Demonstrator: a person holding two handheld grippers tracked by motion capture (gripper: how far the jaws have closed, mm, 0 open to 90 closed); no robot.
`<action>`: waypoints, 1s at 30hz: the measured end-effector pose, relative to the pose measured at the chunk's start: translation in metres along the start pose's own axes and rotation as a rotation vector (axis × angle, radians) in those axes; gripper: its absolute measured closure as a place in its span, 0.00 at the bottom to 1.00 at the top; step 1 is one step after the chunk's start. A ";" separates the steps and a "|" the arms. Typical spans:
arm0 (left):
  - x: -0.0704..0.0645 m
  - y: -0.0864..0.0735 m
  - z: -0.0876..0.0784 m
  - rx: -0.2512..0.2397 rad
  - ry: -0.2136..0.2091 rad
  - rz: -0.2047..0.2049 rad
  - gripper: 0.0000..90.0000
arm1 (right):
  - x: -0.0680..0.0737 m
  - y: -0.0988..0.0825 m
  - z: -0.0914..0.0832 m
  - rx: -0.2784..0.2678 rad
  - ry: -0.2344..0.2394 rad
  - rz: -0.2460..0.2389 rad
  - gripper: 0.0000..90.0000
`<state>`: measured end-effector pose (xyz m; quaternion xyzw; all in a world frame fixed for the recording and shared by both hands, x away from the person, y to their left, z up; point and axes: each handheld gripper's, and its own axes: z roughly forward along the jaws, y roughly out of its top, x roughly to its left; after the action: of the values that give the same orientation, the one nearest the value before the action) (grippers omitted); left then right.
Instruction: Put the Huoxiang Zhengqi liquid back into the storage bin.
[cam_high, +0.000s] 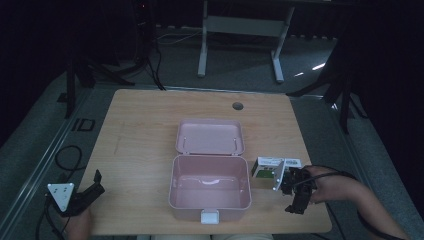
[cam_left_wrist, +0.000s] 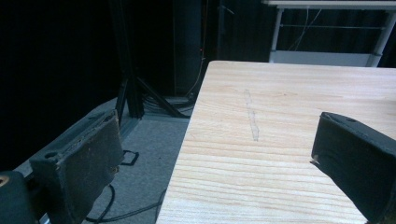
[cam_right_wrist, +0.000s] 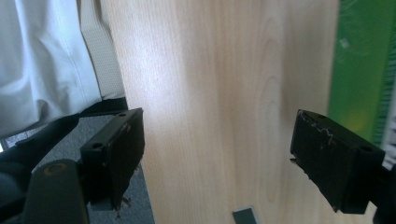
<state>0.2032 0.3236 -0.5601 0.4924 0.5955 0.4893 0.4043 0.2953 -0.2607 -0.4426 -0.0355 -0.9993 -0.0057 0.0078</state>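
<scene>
An open pink box (cam_high: 172, 186) stands in the middle of the wooden table (cam_high: 140, 120), its lid (cam_high: 210, 136) folded back flat behind it and a white latch at its front. A small green-and-white carton (cam_high: 269, 172) lies right of the box. My right gripper (cam_high: 291, 195) is just right of the carton near the table's front edge; in its own view the right gripper (cam_right_wrist: 217, 126) is open over bare wood, with the carton (cam_right_wrist: 359, 70) at the right edge. My left gripper (cam_high: 98, 184) rests at the table's front left corner, and the left gripper (cam_left_wrist: 217, 130) is open, holding nothing.
A round cable hole (cam_high: 237, 106) sits near the table's far edge. A white desk frame (cam_high: 240, 25) stands on the floor beyond. Cables (cam_high: 67, 157) lie on the floor at the left. A small dark flat piece (cam_right_wrist: 245, 215) lies on the wood below my right jaws.
</scene>
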 end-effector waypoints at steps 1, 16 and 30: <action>0.000 0.000 0.000 0.001 -0.001 -0.001 0.02 | -0.001 0.001 -0.004 -0.001 -0.005 -0.004 0.19; 0.000 0.000 0.000 0.003 -0.003 -0.001 0.02 | -0.040 0.010 -0.043 0.003 -0.080 -0.013 0.26; 0.000 0.000 0.001 0.006 -0.005 -0.003 0.02 | -0.084 0.011 -0.026 0.033 -0.108 0.018 0.39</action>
<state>0.2038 0.3240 -0.5602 0.4937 0.5967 0.4859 0.4052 0.3801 -0.2556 -0.4179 -0.0444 -0.9979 0.0127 -0.0456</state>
